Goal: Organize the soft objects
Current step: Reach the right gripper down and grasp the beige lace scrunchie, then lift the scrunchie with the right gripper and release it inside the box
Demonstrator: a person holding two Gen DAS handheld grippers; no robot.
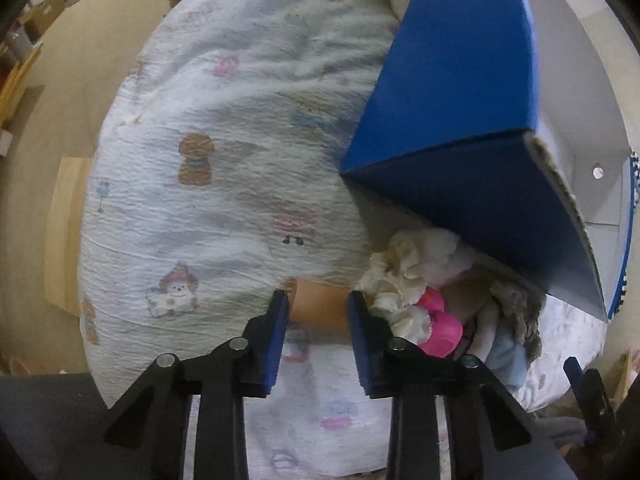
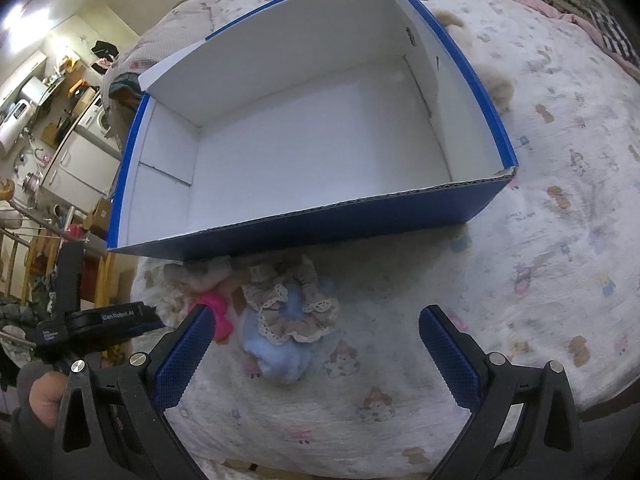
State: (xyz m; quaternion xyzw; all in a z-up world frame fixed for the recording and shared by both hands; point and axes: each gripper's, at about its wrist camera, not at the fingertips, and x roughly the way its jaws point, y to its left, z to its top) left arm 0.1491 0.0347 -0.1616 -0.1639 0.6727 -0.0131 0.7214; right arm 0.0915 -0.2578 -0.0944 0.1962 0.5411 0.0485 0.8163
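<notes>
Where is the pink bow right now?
The pink bow lies on the bed sheet just before the blue box, left of the lacy scrunchie, beside the right gripper's left finger.

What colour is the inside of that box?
White inside, blue outside; the box shows it best in the right wrist view.

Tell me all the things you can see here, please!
Box: one, blue outside, white inside, nothing in it, on the bed.
Bedspread: one, white with cartoon prints, under everything.
Lace scrunchie: one, beige, in the pile before the box.
Fluffy blue piece: one, under the scrunchie.
Pink piece: one, bright pink, left of the scrunchie.
Orange object: one, between the left gripper's fingers; contact unclear.
Left gripper: blue pads.
Right gripper: blue pads, wide open.
</notes>
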